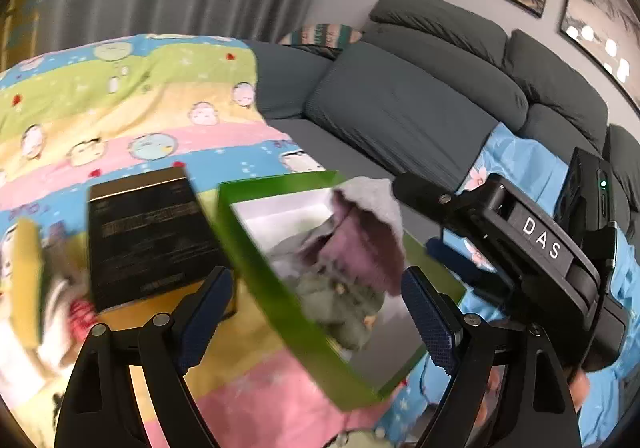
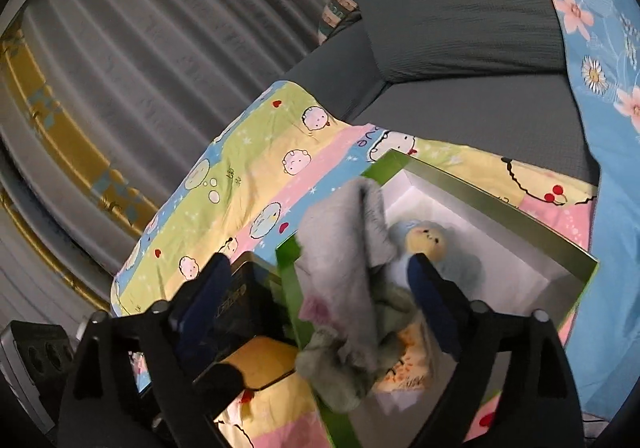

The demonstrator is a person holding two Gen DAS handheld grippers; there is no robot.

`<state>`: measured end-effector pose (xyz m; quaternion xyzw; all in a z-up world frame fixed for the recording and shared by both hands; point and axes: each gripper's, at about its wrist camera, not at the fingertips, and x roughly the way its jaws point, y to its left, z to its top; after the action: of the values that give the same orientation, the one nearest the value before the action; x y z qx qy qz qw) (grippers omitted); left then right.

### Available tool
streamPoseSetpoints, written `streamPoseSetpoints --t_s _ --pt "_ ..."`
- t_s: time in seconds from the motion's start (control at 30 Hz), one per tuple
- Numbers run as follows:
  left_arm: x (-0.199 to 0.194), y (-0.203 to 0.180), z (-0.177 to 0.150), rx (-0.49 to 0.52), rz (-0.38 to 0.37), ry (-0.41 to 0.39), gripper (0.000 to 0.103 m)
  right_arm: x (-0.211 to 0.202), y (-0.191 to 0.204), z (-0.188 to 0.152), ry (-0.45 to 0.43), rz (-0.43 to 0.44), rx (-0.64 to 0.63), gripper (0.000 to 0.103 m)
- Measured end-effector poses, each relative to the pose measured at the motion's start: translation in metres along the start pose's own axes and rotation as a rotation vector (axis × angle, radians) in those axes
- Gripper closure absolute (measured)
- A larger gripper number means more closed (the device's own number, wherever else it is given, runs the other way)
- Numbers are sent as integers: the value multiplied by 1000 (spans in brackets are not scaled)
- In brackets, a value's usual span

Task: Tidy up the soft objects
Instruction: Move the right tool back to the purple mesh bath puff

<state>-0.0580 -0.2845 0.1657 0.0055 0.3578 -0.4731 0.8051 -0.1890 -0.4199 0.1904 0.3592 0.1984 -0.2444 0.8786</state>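
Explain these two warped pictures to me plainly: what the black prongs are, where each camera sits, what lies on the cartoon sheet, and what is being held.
The black prongs are hand-held grippers, one per hand, each carrying a fisheye camera looking along its fingers. The left camera shows the left gripper, open, and the other tool's body marked DAS. The right camera shows the right gripper, also open. On the cartoon sheet stands a green box holding a grey cloth, a small blue plush doll and other soft things. A black box lies beside it. Neither gripper clearly holds anything.
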Motion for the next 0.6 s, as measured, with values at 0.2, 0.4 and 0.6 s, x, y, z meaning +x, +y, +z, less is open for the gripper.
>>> streamPoseSetpoints --t_s 0.2,0.4,0.6 --pt "-48 31 -18 -78 36 -33 16 -16 31 -8 -24 -19 -126 4" --pt "-98 79 -50 -163 133 -39 16 -22 60 -20 -28 -3 -208 2" --pt "-148 138 -87 -272 297 -49 16 -22 98 -43 -1 46 -309 1"
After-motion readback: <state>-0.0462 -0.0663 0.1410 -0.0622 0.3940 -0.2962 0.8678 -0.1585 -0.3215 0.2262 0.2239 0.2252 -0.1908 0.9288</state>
